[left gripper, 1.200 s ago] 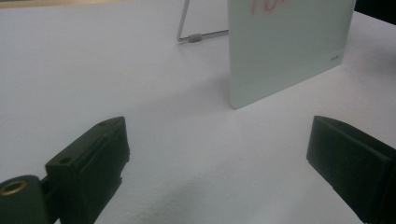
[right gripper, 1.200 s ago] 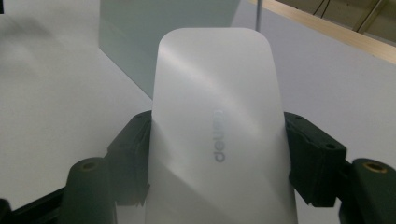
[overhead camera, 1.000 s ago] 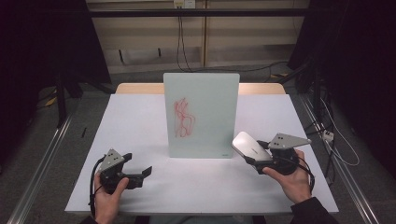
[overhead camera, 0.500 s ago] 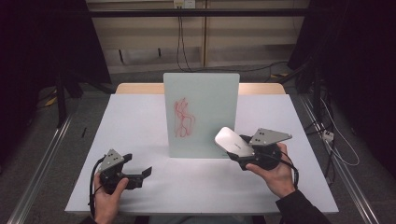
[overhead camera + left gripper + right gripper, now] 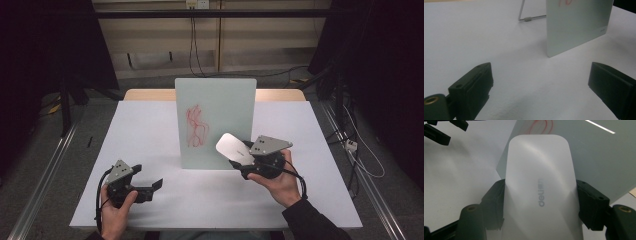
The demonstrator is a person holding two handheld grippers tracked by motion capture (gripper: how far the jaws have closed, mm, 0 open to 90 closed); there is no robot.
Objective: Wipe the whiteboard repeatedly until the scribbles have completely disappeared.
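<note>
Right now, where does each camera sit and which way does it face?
High view: above the person's side, looking forward and down at the table; both hands, left gripper, right gripper.
Left gripper view: on that gripper, low over the table, facing the whiteboard; its open jaws.
Right gripper view: facing the board's red scribble; jaws clamp the eraser.
All share the whiteboard.

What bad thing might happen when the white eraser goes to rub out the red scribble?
The whiteboard stands upright on a thin wire stand, so a hard push from the eraser might tip it backward. The right gripper pinches only the eraser's sides, so it might twist or slip while rubbing.
</note>
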